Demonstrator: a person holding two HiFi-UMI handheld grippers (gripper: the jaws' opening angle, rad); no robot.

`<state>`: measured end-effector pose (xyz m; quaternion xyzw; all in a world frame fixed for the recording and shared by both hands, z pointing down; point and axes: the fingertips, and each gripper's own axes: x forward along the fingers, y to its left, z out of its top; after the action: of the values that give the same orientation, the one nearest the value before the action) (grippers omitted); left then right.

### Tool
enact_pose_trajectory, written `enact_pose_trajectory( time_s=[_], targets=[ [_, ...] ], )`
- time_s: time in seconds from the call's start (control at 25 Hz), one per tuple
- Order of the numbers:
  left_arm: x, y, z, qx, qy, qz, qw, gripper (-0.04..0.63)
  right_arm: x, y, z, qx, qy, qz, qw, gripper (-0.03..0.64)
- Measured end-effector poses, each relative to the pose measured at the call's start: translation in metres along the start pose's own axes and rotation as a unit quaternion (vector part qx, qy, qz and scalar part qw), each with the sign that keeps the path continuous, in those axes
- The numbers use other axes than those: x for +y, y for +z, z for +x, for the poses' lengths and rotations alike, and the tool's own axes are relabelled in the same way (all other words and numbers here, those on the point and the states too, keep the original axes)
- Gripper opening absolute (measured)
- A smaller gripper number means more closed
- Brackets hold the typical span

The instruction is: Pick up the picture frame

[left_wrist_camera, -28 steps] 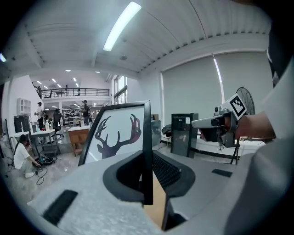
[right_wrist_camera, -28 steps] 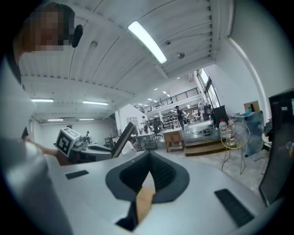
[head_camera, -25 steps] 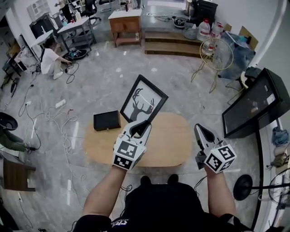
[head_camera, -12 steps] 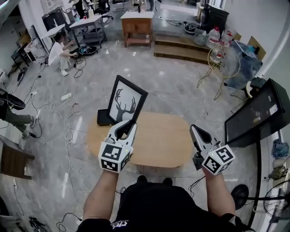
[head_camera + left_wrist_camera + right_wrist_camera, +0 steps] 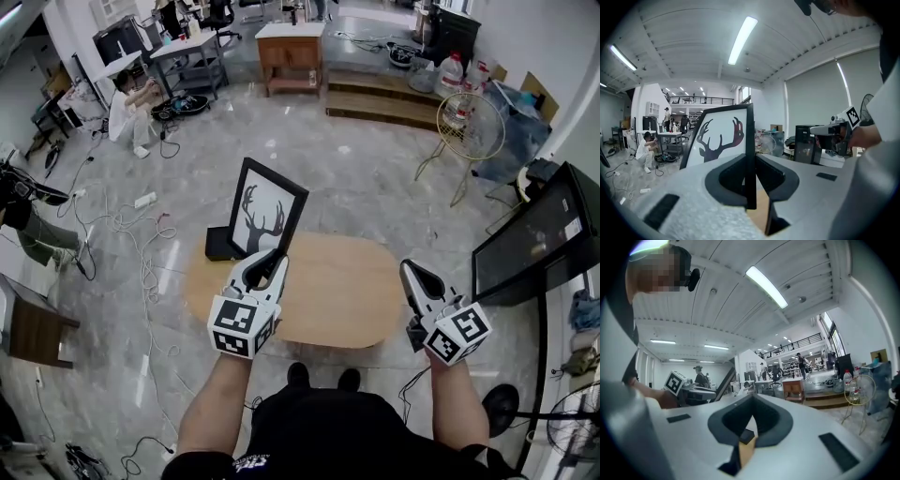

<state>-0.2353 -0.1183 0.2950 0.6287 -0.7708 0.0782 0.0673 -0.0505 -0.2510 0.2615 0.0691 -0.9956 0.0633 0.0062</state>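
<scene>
Left gripper [image 5: 265, 265] was clamped on the lower edge of the black-framed deer-silhouette picture [image 5: 266, 208] — held upright over the oval wooden table [image 5: 347, 291]. Right gripper [image 5: 419, 279] hung alongside — jaws together, empty.

The oval light-wood desk [image 5: 347, 291] is bare across its middle and right, open to a reach from above. At its far left corner sits 1 flat black box [image 5: 217, 247], partly screened by the black-framed deer picture [image 5: 265, 208] pinched upright in the left gripper [image 5: 265, 265]. A large black screen [image 5: 534, 239] stands beyond the desk's right end.
</scene>
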Motion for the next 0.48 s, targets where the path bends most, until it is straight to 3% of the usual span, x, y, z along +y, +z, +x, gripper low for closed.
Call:
enact_pose_trajectory(
  time_s=[0.48],
  targets=[
    [0.0016,-0.003,-0.0004,0.0,-0.02,0.004,0.9998,0.069,0.0056,-0.0054,-0.0041,0.005,-0.022,0.0,1.0,0.003]
  ],
)
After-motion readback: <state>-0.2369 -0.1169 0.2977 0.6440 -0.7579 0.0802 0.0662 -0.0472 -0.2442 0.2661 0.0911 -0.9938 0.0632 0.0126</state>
